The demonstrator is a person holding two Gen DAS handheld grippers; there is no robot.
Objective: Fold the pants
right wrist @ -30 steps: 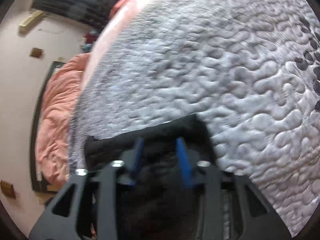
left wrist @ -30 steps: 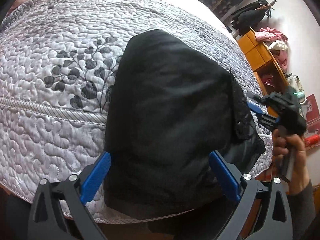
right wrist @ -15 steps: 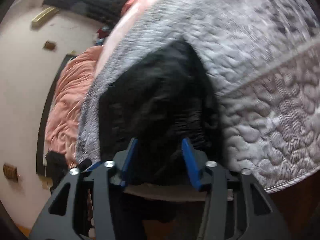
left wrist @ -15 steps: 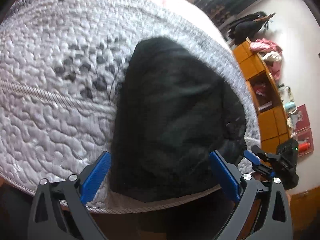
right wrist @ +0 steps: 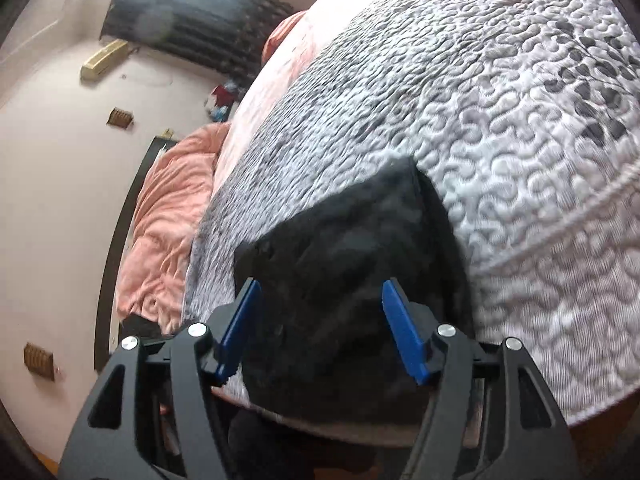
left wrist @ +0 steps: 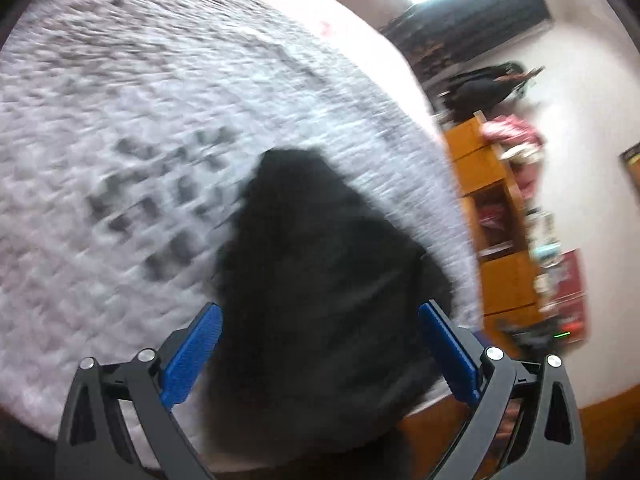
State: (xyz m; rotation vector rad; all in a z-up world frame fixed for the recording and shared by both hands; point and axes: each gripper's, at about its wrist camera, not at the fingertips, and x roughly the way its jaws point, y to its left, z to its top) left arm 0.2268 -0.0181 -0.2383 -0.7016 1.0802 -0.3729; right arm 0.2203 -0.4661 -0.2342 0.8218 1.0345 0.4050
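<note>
The black pants (left wrist: 320, 280) lie folded into a compact bundle near the edge of the bed; they also show in the right wrist view (right wrist: 352, 272). My left gripper (left wrist: 320, 356) is open and empty, held above the near end of the bundle. My right gripper (right wrist: 324, 332) is open and empty too, above the bundle's near end from the other side. Neither gripper touches the cloth. The left wrist view is motion-blurred.
The grey quilted bedspread (right wrist: 500, 140) with a leaf print covers the bed. A pink blanket (right wrist: 168, 216) lies heaped at the far side. Orange wooden shelves (left wrist: 496, 216) with clutter stand beside the bed. The bed's edge (right wrist: 592, 408) runs just under both grippers.
Both grippers have pulled back and up from the pants. My right gripper, earlier nearly closed at the cloth, has opened wide. The other gripper has dropped out of the left wrist view.
</note>
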